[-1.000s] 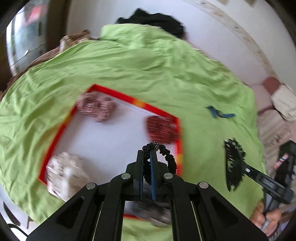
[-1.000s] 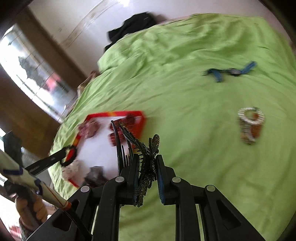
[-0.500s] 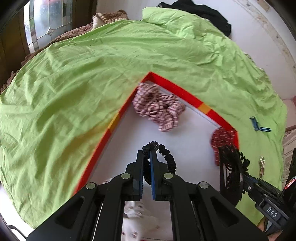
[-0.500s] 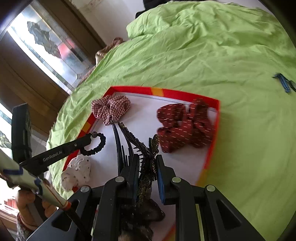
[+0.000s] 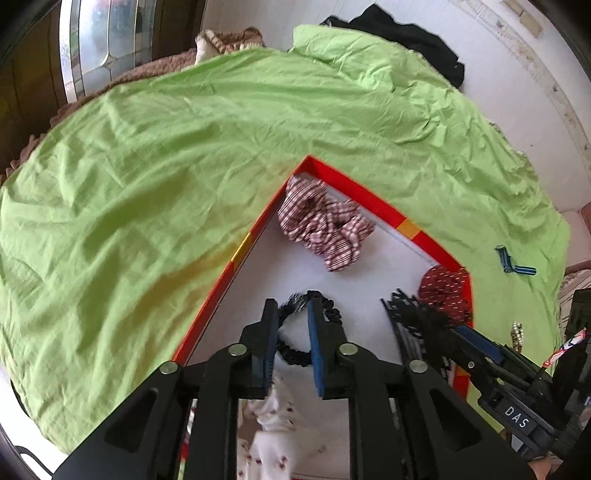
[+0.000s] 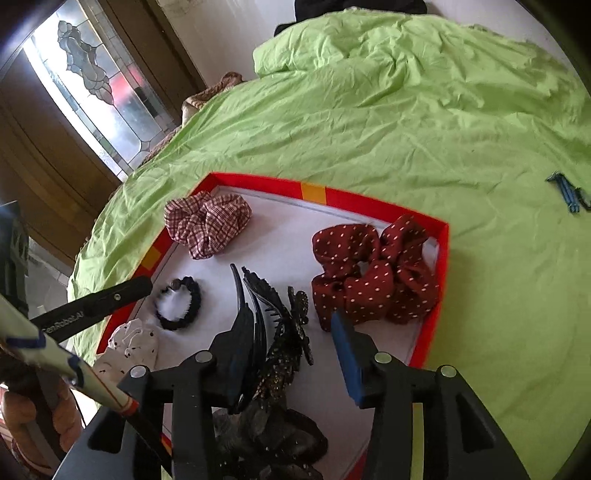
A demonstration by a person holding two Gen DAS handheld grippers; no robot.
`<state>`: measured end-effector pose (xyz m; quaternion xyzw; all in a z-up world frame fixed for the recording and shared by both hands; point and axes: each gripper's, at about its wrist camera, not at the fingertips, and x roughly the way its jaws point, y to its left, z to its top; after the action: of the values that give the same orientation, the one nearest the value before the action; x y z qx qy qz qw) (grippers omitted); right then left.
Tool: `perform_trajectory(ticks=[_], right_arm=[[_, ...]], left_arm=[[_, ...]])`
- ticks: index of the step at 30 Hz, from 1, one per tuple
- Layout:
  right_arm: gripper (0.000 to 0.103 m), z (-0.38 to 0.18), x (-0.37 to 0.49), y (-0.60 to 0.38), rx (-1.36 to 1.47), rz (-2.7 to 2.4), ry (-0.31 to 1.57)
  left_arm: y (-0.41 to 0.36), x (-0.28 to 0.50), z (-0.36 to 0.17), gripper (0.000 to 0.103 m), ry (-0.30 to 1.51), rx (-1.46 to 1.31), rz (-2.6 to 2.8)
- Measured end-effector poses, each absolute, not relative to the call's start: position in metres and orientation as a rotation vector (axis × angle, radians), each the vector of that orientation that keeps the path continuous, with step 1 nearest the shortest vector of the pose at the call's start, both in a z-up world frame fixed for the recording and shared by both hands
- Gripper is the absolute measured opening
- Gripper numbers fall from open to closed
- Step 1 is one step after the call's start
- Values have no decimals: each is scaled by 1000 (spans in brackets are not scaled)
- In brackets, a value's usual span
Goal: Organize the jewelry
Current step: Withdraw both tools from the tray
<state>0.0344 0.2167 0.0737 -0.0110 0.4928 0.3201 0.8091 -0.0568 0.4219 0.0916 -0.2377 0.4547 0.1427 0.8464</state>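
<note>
A red-rimmed white tray [image 5: 384,212] [image 6: 441,266] lies on the green bedsheet. My left gripper [image 5: 291,314] is open over it, and a black beaded bracelet [image 5: 325,314] [image 6: 179,304] lies on the tray floor between and under its fingers. My right gripper [image 6: 291,332] is open over the tray. A black claw hair clip [image 6: 275,317] [image 5: 410,325] lies between its fingers, leaning on the left finger. A checked scrunchie [image 5: 325,225] [image 6: 207,221], a dark red dotted scrunchie [image 6: 373,273] [image 5: 445,291] and a white dotted scrunchie [image 5: 273,424] [image 6: 129,347] lie in the tray.
Blue hair clips [image 5: 511,260] [image 6: 570,194] lie on the green sheet [image 5: 147,166] to the right of the tray. A small pale trinket [image 5: 516,334] lies on the sheet near the right arm. A dark fluffy item [image 6: 273,428] sits at the tray's near edge. Black clothing [image 5: 406,33] lies at the bed's far end.
Both grippers moved over the tray and opened. The bracelet left the left gripper's grip and now rests on the tray. The claw clip is loose between the right fingers.
</note>
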Motion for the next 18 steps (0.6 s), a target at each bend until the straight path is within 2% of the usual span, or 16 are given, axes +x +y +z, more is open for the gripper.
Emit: perform_trajectory(ticks=[4,11,14,18], right_arm=[[51,87,26,208,-19,697,1036],[59,113,-12,162,-24,700,986],[60,116,-31,126,-25,666,973],[60,117,-48,77,-31,601,958]], left_arm=[[415,-72,111,43,909,-503,312],[377,-115,147,51,837,-469,331],[348,-133,162,60,795,-448,328],[309,-145,174,61,775,-442,278]])
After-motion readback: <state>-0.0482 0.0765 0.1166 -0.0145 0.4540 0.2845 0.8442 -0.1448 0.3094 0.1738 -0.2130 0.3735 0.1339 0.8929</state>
